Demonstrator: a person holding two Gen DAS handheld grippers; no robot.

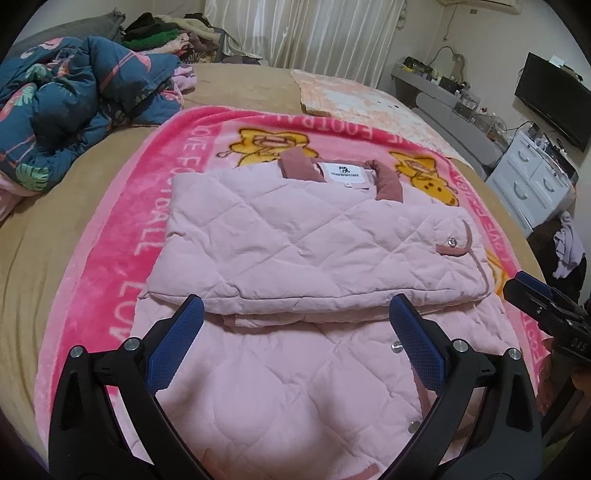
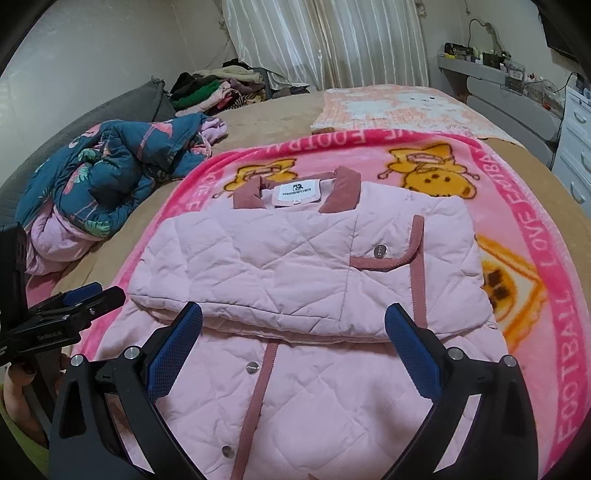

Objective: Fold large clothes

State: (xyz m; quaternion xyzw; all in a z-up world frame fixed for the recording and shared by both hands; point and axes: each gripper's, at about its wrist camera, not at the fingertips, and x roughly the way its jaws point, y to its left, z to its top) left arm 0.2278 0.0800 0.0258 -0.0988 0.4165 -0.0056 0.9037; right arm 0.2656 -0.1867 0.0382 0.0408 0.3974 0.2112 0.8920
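Note:
A pale pink quilted jacket (image 1: 295,236) with a dusty-rose collar lies on a pink blanket (image 1: 122,229). Its sleeves are folded across the chest, and the lower part spreads toward me. It also shows in the right wrist view (image 2: 288,266). My left gripper (image 1: 295,314) is open and empty, hovering above the jacket's lower part near the folded edge. My right gripper (image 2: 293,321) is open and empty above the same area, a little to the right. The right gripper also shows at the right edge of the left wrist view (image 1: 532,291). The left gripper also shows at the left edge of the right wrist view (image 2: 92,295).
The blanket lies on a tan bed (image 1: 37,258). A crumpled dark blue patterned quilt (image 1: 66,107) sits at the left. A pile of clothes (image 1: 166,33) lies at the back. A peach blanket (image 1: 362,99) is at the far right. White drawers (image 1: 532,181) stand beside the bed.

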